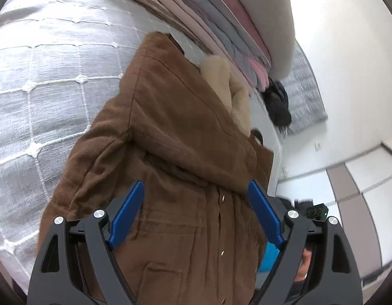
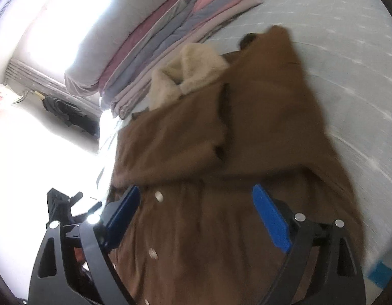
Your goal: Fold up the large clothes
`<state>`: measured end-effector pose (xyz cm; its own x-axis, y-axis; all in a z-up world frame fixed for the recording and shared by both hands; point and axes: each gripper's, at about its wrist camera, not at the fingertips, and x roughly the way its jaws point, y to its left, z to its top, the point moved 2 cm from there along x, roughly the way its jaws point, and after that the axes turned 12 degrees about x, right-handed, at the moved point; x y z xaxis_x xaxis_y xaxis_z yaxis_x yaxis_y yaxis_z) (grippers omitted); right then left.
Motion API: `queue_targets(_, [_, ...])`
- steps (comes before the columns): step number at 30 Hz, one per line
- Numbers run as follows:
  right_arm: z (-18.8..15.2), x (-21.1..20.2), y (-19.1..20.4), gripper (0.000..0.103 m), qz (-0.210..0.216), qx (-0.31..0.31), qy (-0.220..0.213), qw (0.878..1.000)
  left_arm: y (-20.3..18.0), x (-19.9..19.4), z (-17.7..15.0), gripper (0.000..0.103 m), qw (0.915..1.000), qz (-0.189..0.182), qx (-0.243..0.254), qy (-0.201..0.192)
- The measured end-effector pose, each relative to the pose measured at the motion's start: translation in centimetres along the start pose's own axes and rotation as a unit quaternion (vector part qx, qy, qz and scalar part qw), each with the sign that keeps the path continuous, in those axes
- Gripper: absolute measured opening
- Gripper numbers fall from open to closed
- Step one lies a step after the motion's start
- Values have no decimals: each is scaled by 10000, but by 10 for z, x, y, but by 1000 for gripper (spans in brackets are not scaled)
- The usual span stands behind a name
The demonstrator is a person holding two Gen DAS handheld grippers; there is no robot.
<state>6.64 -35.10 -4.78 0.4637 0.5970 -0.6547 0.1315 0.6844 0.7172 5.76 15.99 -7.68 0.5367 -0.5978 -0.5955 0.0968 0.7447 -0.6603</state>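
- Left gripper first: blue fingers spread wide, jaws gaping over the brown coat with nothing pinched between them.
- Right gripper, same story: jaws wide apart above the coat's buttoned front, blue pads gripping nothing, though this view is smeared with blur.
- The coat lies flat on the bed, both sleeves folded in across the chest, its long axis running from the hem under the jaws away to the cream fleece collar at the far end.
- A line of pale snap buttons runs down the front.
- Beyond the collar, a stack of folded bedding in pink, grey and mauve, a pale pillow lying along its far side.
- Left view only: the bedspread's stitched white grid, crisp and clear; a dark fluffy item at the bed's edge; a wall socket; a small black device with a green light.
- Right view only: a bright window, a dark garment heaped on the floor, a blue patch at the bed's near corner.
- No readable writing or brand anywhere; markings on the black device are too small to read.
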Motion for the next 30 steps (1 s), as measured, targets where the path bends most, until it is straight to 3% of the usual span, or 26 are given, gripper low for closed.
queue_targets(3, [-17, -44, -28, 87, -209, 139, -113, 9996, 4, -8, -5, 80, 9995, -12, 305, 89])
queue_targets(6, [-34, -66, -51, 87, -543, 109, -23, 9985, 13, -25, -8, 80, 9981, -277, 535, -92])
queue_targets(9, [-56, -81, -83, 87, -842, 232, 183, 9960, 26, -41, -18, 80, 9983, -354, 394, -242])
queue_targets(11, [-68, -85, -100, 87, -978, 250, 287, 9945, 34, -66, -34, 80, 9970, -615, 105, -458])
queue_targets(14, [-79, -86, -120, 87, -890, 302, 440, 9946, 36, -101, -57, 80, 9959, -655, 84, -622])
queue_targets(18, [-85, -80, -154, 87, -338, 383, 666, 9965, 49, -142, -88, 80, 9986, -230, 122, -459])
queue_targets(23, [-89, -51, -205, 87, 429, 653, 1123, 9906, 88, -180, -125, 85, 9960, 496, -509, -539])
queue_targets(27, [-95, -29, -224, 87, 1412, 937, 1584, 9727, 115, -183, -154, 85, 9903, 568, -1100, -637])
queue_targets(30, [-112, -14, -223, 87, 2070, 918, 2127, 9505, 132, -171, -180, 85, 9843, 502, -1564, -640])
